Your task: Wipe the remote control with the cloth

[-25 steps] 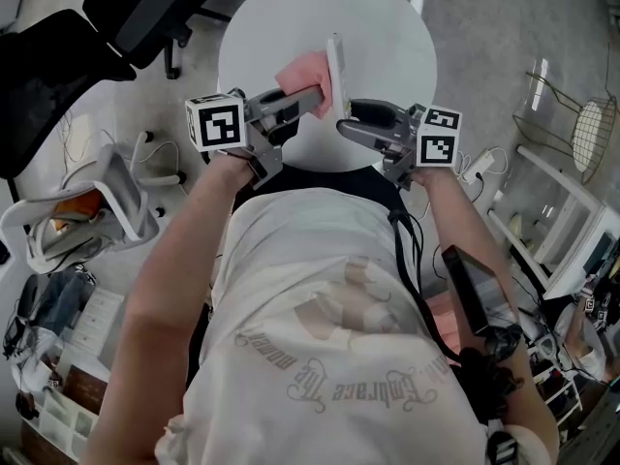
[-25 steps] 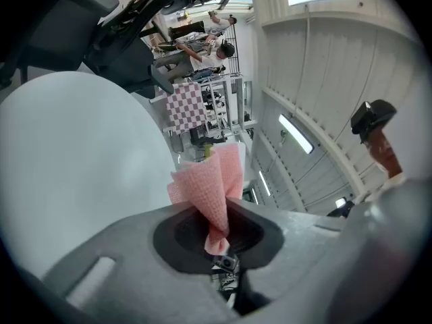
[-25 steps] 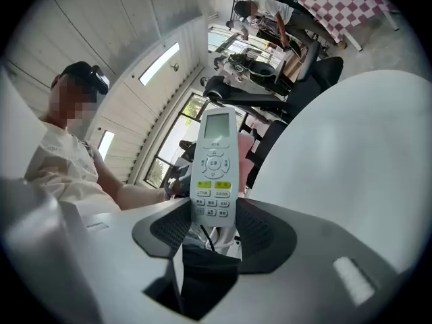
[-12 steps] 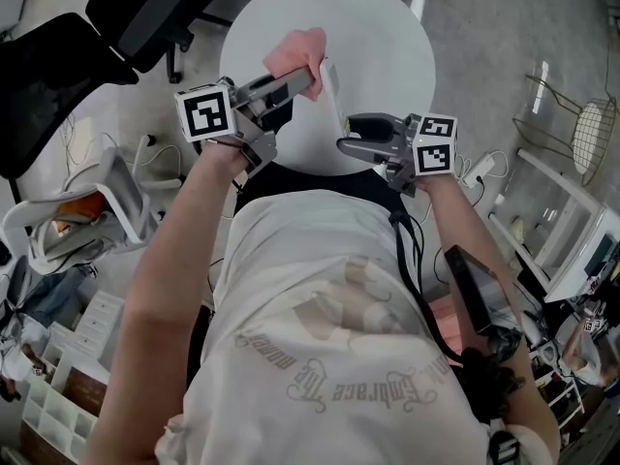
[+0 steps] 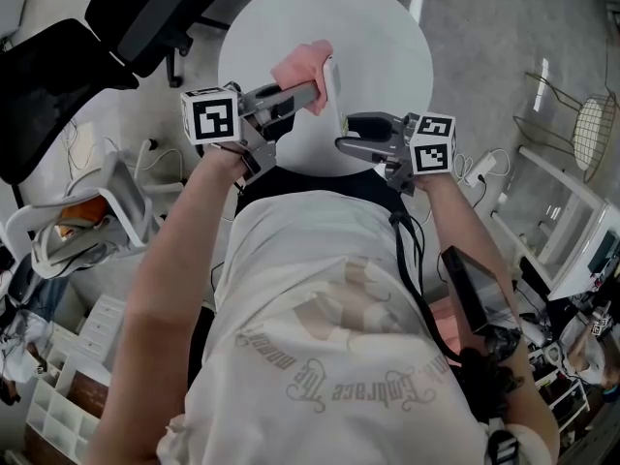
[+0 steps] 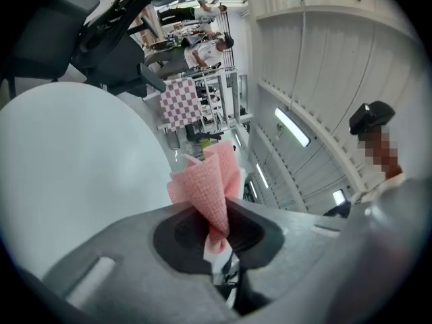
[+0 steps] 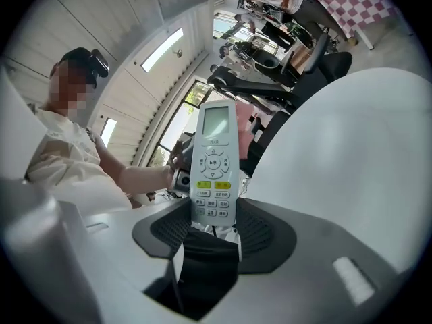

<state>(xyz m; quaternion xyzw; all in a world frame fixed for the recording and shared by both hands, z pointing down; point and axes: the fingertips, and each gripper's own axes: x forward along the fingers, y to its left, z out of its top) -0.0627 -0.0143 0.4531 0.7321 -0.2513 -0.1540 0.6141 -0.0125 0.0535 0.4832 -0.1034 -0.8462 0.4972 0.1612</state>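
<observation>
Right gripper is clamped on the lower end of the remote, holding it above the table. Left gripper is clamped on the cloth, just beside the remote. Risk: a firm wipe could lever the remote out of that end-only grip.

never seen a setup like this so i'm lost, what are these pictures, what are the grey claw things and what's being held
No robot here: a person holds a two-jaw gripper in each hand; the cubes with square markers belong to them. The head view is from a camera on the person's head, looking steeply down past their shirt. The other two views come from cameras riding on each gripper, looking along its jaws. The left gripper is shut on a bunched pink cloth. The right gripper is shut on the lower end of a white remote control, buttons facing its camera. Both are held over a round white table.
</observation>
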